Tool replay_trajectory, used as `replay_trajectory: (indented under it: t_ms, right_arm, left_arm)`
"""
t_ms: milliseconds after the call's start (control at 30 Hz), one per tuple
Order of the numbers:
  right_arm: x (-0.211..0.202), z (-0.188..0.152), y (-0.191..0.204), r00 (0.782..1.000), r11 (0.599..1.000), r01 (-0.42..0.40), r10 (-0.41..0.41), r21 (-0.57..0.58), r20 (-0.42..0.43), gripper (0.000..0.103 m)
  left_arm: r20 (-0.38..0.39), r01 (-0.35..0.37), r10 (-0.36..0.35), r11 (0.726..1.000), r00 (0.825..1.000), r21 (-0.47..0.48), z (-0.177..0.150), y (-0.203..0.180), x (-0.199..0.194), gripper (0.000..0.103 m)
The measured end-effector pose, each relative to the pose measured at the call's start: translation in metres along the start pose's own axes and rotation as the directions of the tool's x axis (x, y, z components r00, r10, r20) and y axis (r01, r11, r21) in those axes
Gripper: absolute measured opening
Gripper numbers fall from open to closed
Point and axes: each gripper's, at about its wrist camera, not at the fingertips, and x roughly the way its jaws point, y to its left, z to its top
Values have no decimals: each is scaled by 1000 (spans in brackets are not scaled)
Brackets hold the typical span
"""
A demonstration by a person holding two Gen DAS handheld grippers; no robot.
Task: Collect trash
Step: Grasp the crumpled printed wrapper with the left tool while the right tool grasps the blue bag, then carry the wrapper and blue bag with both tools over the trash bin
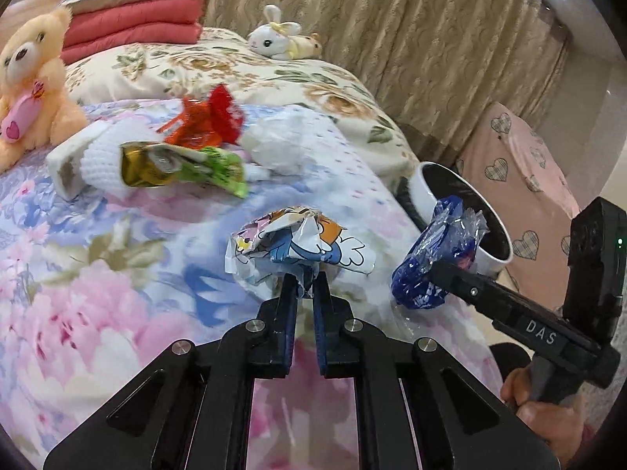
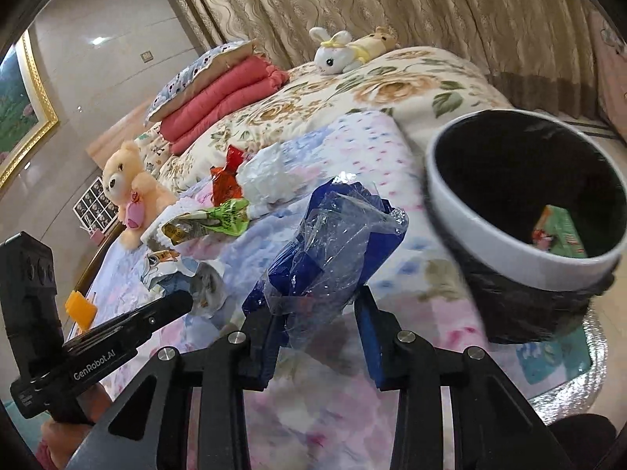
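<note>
My left gripper is shut on a crumpled cartoon-printed wrapper and holds it just above the floral bedspread. My right gripper has its jaws apart with a blue and clear plastic wrapper between them; whether they grip it I cannot tell. In the left wrist view that wrapper is at the rim of the white trash bin with a black liner. The bin has some trash inside. A green-gold snack bag, a red wrapper and a white crumpled bag lie on the bed.
A peach teddy bear sits at the left, a white bunny plush at the back, and folded red blankets under a pillow behind. A white box lies by the snack bag. Curtains hang behind; a pink heart-print cover is right of the bin.
</note>
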Motion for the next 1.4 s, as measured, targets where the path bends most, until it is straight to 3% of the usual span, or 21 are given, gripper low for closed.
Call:
replay_trajectory:
  t_ms: [433,800,1400]
  right_arm:
    - [-48,9,-44,993,997,74,-76,27,85,36]
    - [-64,28,-71,984,991,125,-130,45,122,36]
    - [-57,66,-125,985,986,145,-152,78,88,37]
  left_arm:
    - [-16,88,-87,991,996,102,10,-64,16,7]
    - [-29,143,-140,975,990,169,31,-108,37,7]
    - [-81,179,-163,948,983,263,57,-170,86,7]
